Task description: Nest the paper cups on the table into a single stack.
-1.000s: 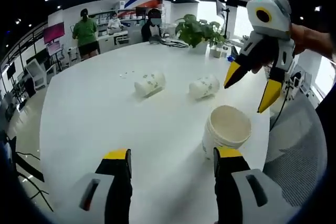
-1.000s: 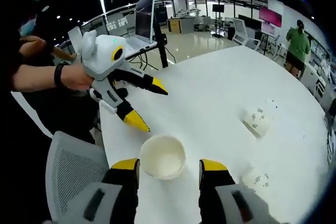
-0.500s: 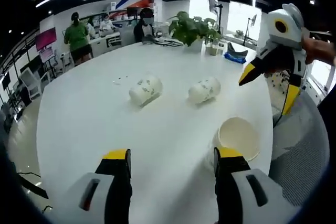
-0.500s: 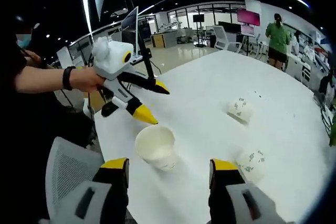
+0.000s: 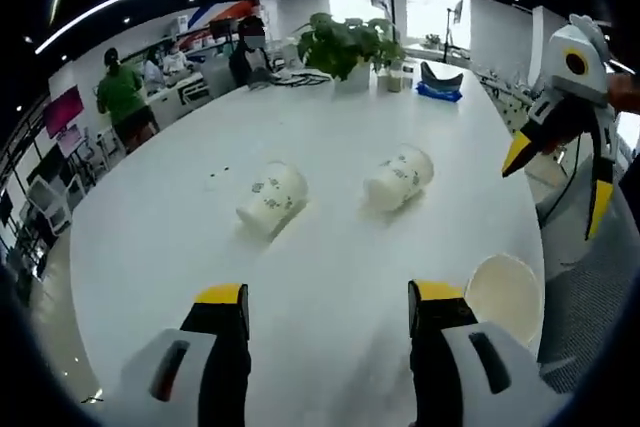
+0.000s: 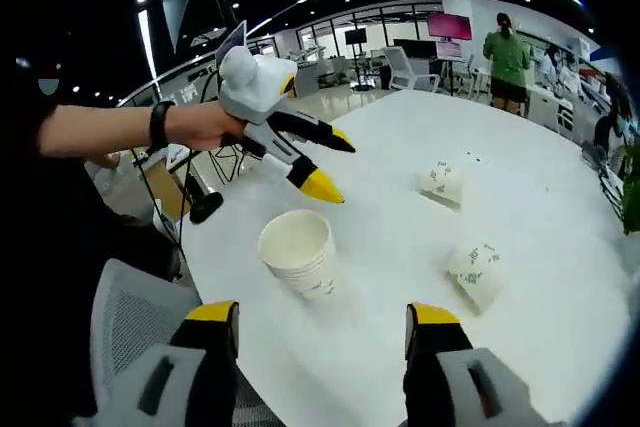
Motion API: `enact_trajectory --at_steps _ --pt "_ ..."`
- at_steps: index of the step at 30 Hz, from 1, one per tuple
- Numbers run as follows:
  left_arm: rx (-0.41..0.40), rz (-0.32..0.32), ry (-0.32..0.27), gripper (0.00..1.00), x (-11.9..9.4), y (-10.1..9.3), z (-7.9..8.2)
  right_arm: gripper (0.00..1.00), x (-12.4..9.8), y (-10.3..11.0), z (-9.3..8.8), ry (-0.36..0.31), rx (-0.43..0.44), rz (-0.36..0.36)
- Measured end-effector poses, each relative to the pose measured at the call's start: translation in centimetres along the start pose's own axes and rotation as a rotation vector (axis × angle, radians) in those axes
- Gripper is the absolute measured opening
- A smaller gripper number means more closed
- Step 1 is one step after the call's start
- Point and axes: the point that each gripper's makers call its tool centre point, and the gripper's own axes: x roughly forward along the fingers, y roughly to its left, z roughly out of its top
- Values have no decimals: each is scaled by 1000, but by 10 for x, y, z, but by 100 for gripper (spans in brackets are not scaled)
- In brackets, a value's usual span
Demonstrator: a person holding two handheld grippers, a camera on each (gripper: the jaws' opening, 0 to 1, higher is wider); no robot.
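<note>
An upright stack of white paper cups (image 6: 298, 252) stands near the table's edge; in the left gripper view the stack (image 5: 505, 292) sits beside my right-hand jaw. Two patterned cups lie on their sides farther in: one cup (image 5: 270, 197) on the left and another cup (image 5: 398, 177) to its right. The right gripper view has them as the far cup (image 6: 442, 182) and the near cup (image 6: 477, 272). My left gripper (image 5: 330, 297) is open and holds nothing; held in a hand, the left gripper (image 6: 335, 167) hovers just beyond the stack. My right gripper (image 6: 322, 315) is open and holds nothing; the right gripper (image 5: 557, 187) hangs above the table's edge.
The round white table (image 5: 180, 277) has a potted plant (image 5: 345, 42) and a blue item (image 5: 440, 87) at its far side, with people (image 5: 120, 97) standing beyond it. A grey mesh chair (image 6: 130, 317) stands at the table's edge by the stack.
My left gripper has moved on past the upright stack toward the lying cups, so the stack now sits at its lower right. The right gripper has drawn back a little. The cups have not moved.
</note>
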Motion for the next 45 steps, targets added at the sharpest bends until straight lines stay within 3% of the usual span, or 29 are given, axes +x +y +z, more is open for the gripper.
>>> enact_trajectory --at_steps 18,29,39,45 --pt "166 -18 58 63 70 39 51 66 -3 10 -15 -24 61 -16" --pt "212 -55 106 63 111 52 68 66 -8 11 -14 -42 90 -30" --pt "251 -87 192 61 141 49 51 66 -11 9 -19 -46 117 -44" --pt "257 -87 225 57 146 50 45 65 -14 7 -24 -50 146 -57"
